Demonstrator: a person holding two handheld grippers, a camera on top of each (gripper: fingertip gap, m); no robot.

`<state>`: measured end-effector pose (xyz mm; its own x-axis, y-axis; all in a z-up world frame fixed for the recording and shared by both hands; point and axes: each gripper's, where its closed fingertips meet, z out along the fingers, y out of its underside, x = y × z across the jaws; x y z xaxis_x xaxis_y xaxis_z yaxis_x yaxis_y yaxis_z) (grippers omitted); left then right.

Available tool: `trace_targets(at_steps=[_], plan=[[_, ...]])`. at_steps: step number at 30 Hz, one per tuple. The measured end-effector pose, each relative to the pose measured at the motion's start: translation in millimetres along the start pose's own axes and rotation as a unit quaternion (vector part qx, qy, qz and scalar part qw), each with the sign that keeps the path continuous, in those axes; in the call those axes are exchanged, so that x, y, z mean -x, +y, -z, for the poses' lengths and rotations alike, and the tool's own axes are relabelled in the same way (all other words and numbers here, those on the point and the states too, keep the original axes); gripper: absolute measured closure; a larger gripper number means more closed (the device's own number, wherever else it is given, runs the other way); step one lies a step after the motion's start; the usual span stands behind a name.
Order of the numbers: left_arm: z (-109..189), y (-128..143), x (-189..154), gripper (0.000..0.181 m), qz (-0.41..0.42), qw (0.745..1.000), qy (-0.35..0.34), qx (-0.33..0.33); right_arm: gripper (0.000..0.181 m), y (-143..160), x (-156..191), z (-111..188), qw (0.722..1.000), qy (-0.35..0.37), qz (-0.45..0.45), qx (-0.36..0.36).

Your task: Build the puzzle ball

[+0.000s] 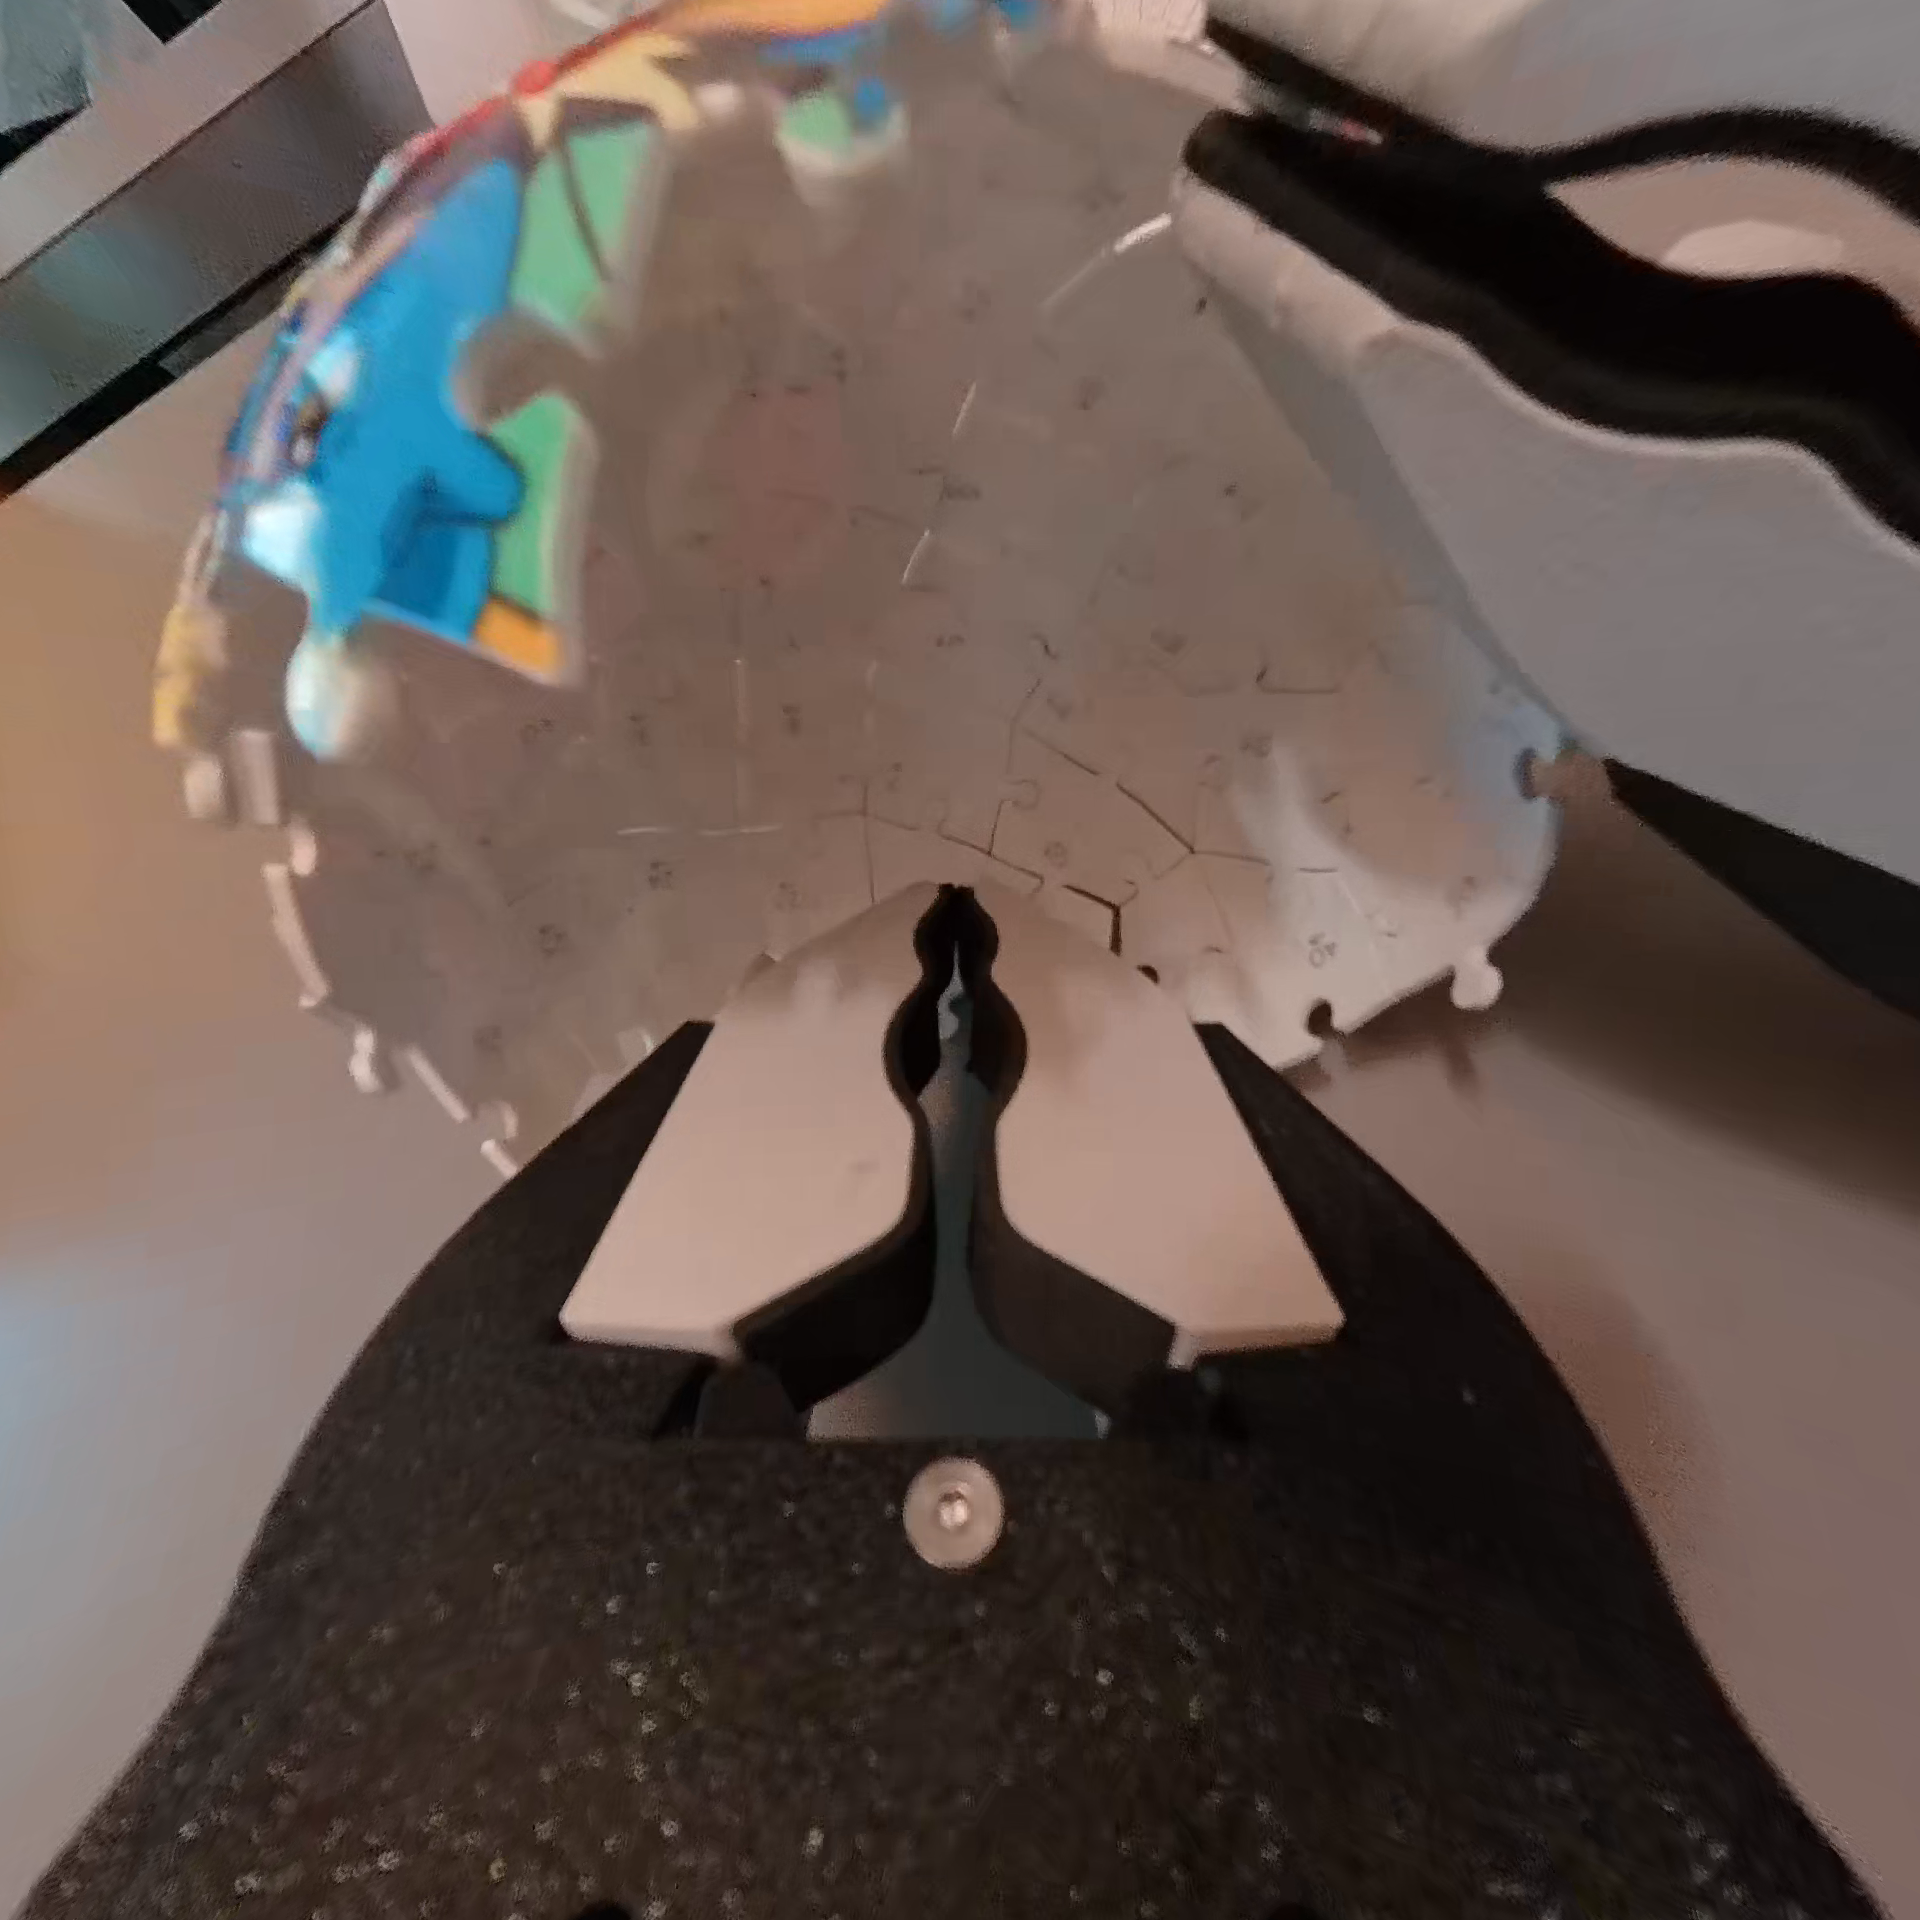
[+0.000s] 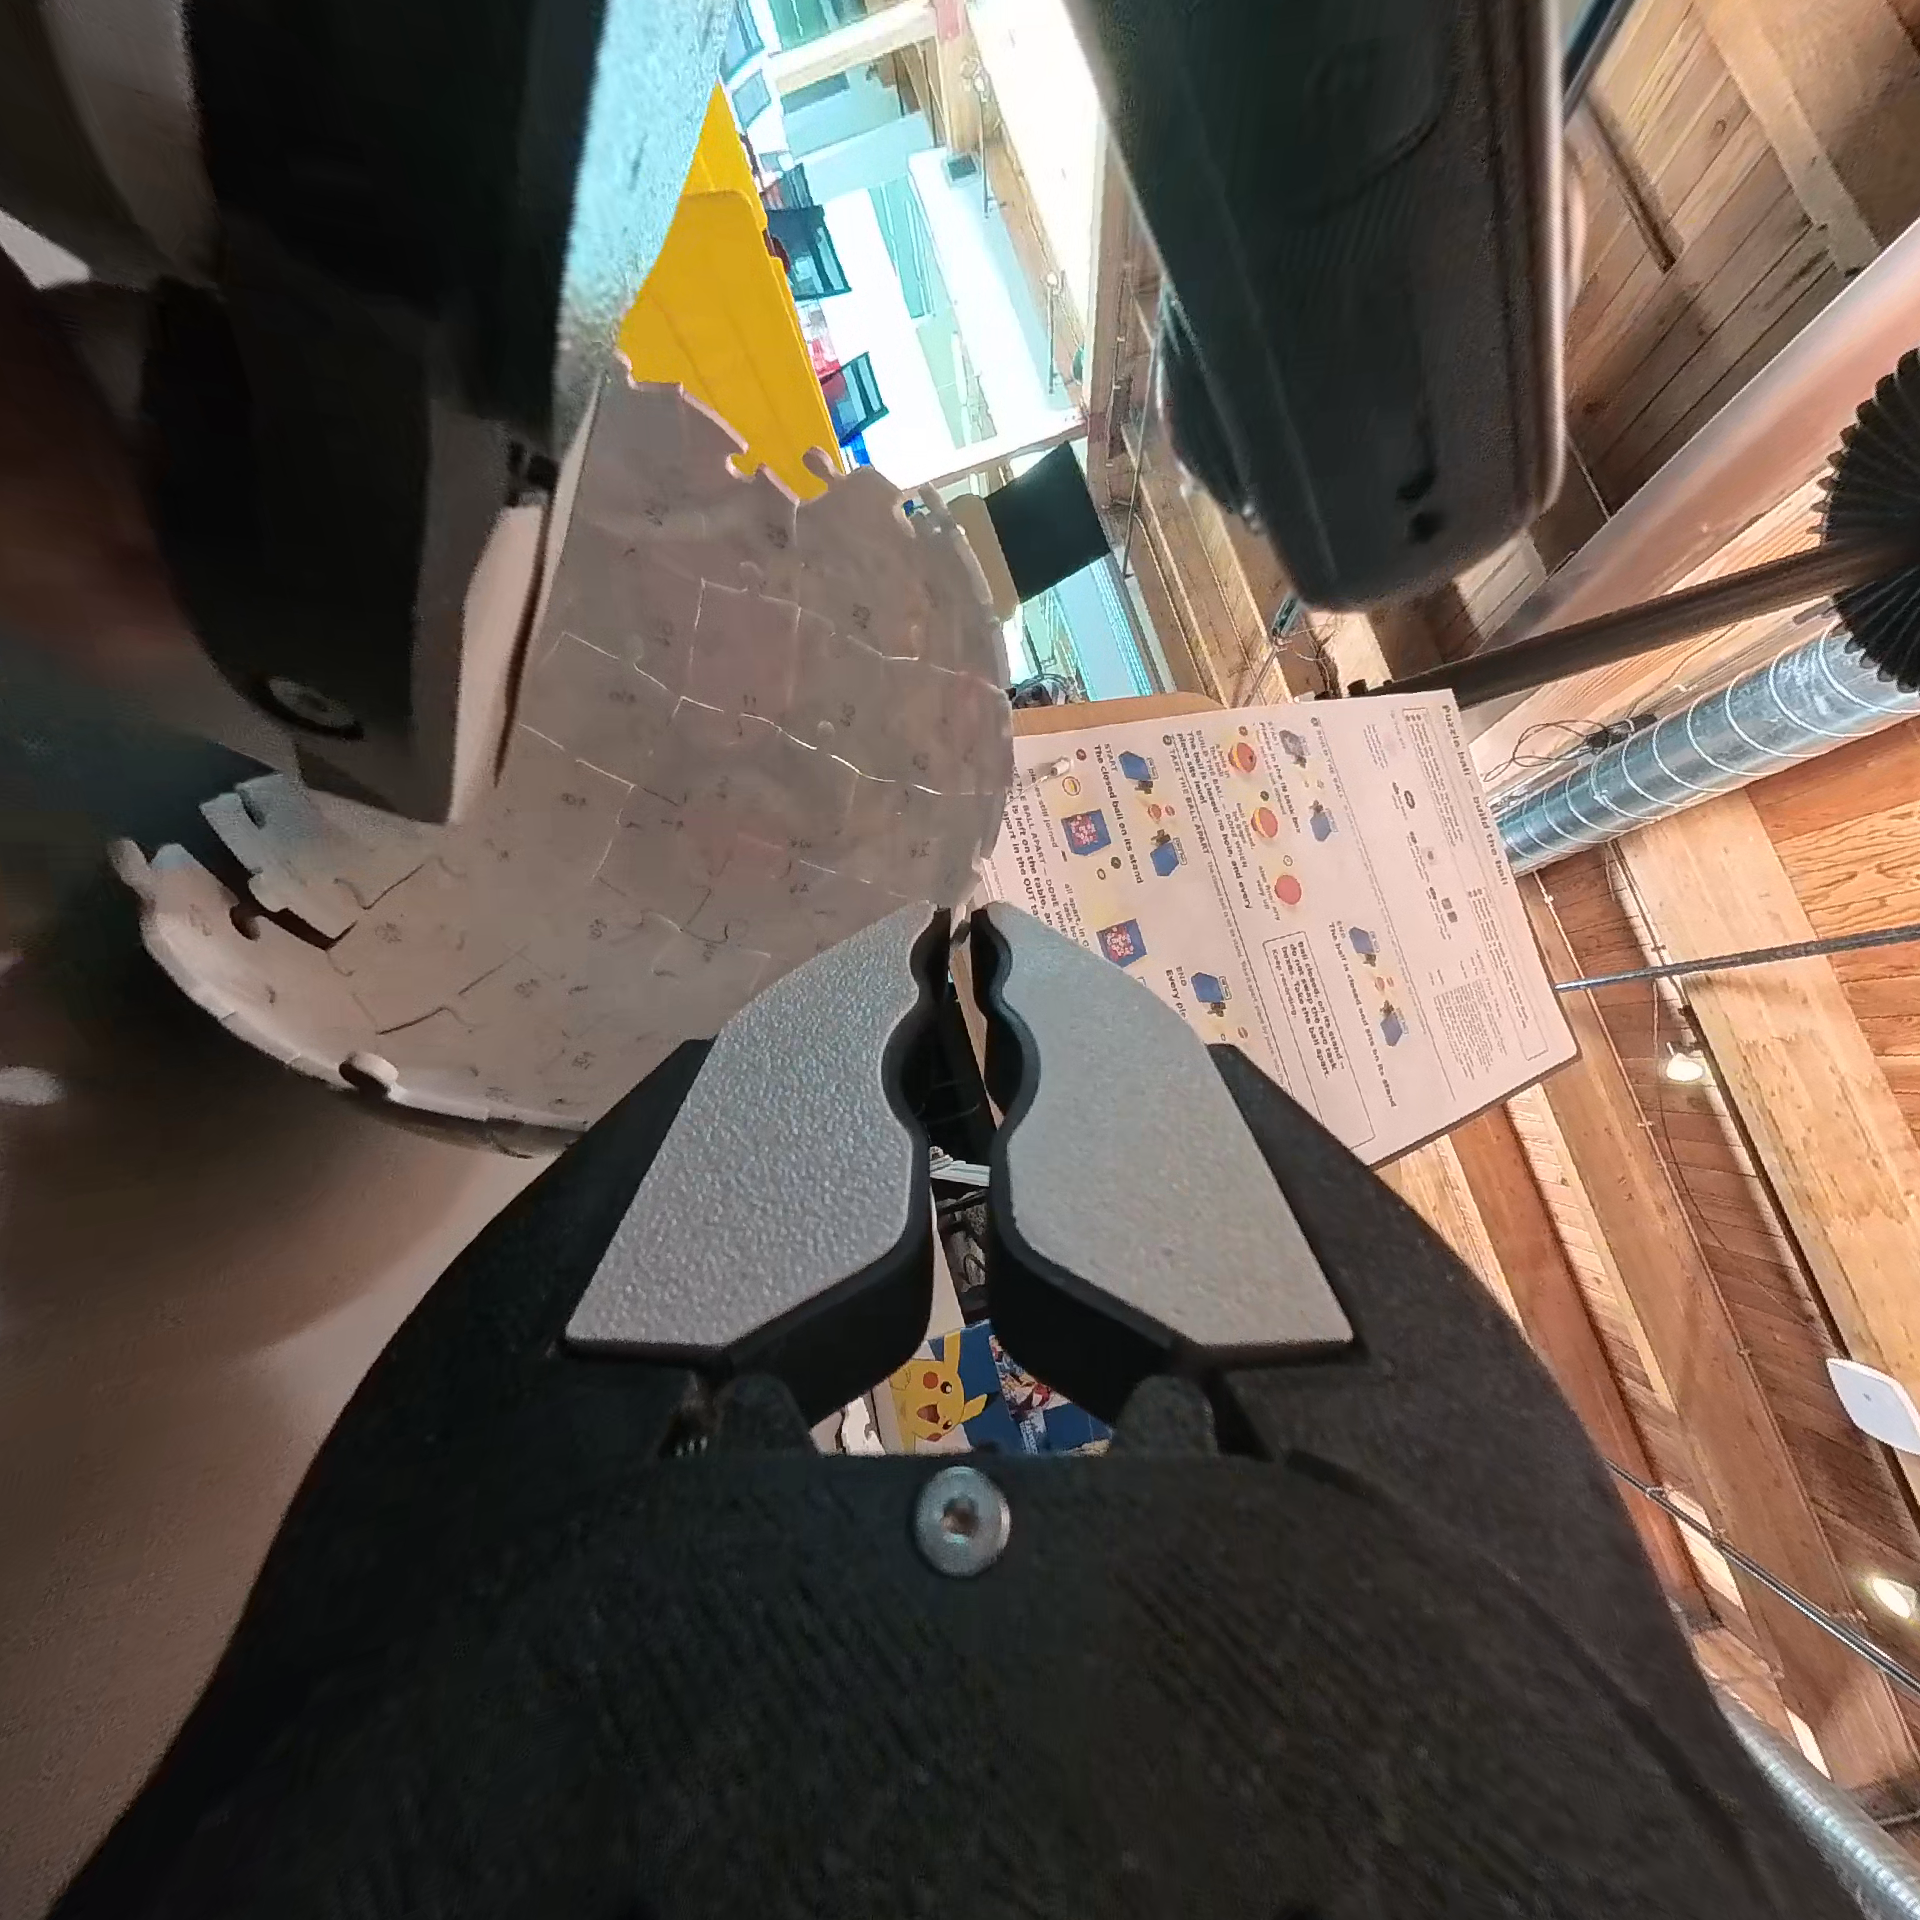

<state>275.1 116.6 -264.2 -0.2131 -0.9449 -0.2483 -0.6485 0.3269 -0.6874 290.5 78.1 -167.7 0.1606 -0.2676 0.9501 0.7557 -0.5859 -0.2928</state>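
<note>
A half shell of the puzzle ball fills the left wrist view, its pale grey numbered inside facing me and its blue, green and yellow outside at the left. My left gripper is shut on the shell's lower rim. My right gripper reaches in from the upper right and touches the shell's upper rim. In the right wrist view the same shell lies left of my right gripper, which is shut at the shell's edge. My left gripper looms at the top left, clamped on the shell.
A tan table top lies below, with a grey box at the far left. An instruction sheet on a board stands behind the right gripper, and a box with a cartoon picture shows between its fingers. A yellow surface shows beyond the shell.
</note>
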Motion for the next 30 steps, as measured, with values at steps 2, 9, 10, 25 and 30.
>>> trace_targets(at_steps=[2, 9, 10, 25, 30], plan=[[-0.9, 2.5, 2.0, 0.181, -0.019, 1.0, -0.01, 0.006, 0.178, -0.4, -0.2, -0.4, 1.0, 0.001, -0.002, -0.001], [-9.1, 5.6, -1.0, 0.181, -0.017, 1.0, -0.003, 0.026, 0.178, 0.5, 0.0, -0.4, 1.0, 0.001, -0.004, 0.001], [-8.9, 5.7, -1.8, 0.181, -0.019, 0.999, -0.006, 0.027, 0.178, 0.1, 0.0, -0.4, 1.0, 0.001, -0.003, 0.001], [-8.4, 4.9, -4.3, 0.181, -0.056, 0.998, -0.013, 0.028, 0.178, 2.3, -0.6, -1.4, 1.0, 0.002, -0.004, 0.005], [12.7, -10.3, 10.8, 0.181, -0.09, 0.995, -0.021, -0.031, 0.178, 8.3, -0.3, -0.4, 1.0, -0.001, -0.005, 0.015]])
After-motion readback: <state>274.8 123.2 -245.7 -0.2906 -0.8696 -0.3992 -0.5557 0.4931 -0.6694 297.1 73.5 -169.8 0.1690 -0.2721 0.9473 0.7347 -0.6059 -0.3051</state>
